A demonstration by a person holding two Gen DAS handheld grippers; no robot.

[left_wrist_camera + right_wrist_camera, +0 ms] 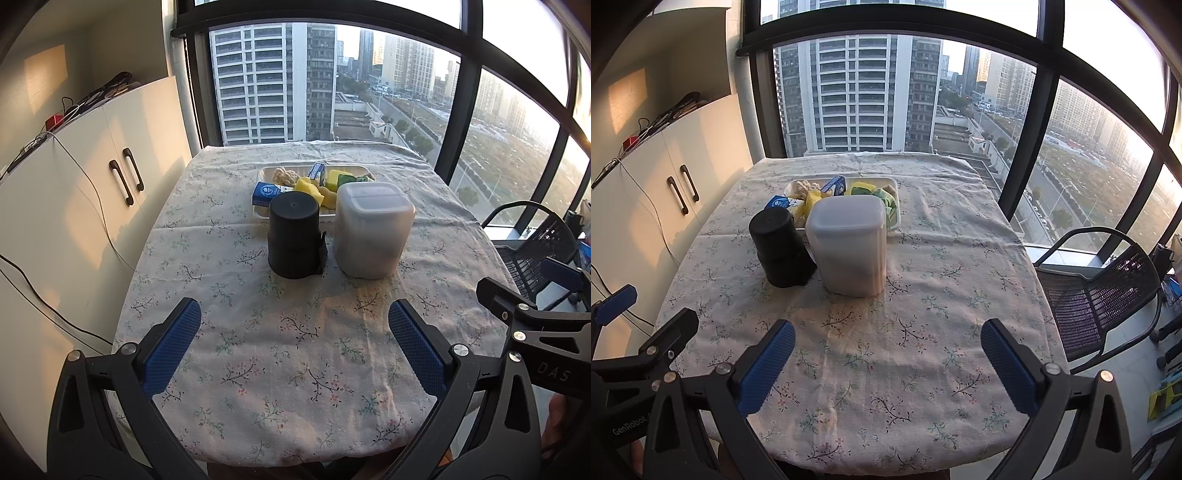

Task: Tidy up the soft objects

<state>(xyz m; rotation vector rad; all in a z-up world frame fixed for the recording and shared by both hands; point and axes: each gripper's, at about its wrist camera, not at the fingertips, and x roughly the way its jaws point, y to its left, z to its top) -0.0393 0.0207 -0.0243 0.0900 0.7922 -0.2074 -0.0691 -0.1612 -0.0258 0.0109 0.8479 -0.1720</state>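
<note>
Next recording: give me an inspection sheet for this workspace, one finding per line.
Surface: table under a floral cloth, wrinkled, near half bare.
Job's things: white tray holding yellow sponges, blue packets and a knitted piece; black canister and frosted lidded bin standing in front of it.
Clutter: nothing seen on the table.
Grippers: left gripper and right gripper both open, empty, above the near edge.
Cables: wires trailing over the cabinet and down it.
Surroundings: large window, mesh chair at right.

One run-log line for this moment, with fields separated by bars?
left hand-held gripper open, empty | right hand-held gripper open, empty | tray of soft items behind black container and frosted container
</note>
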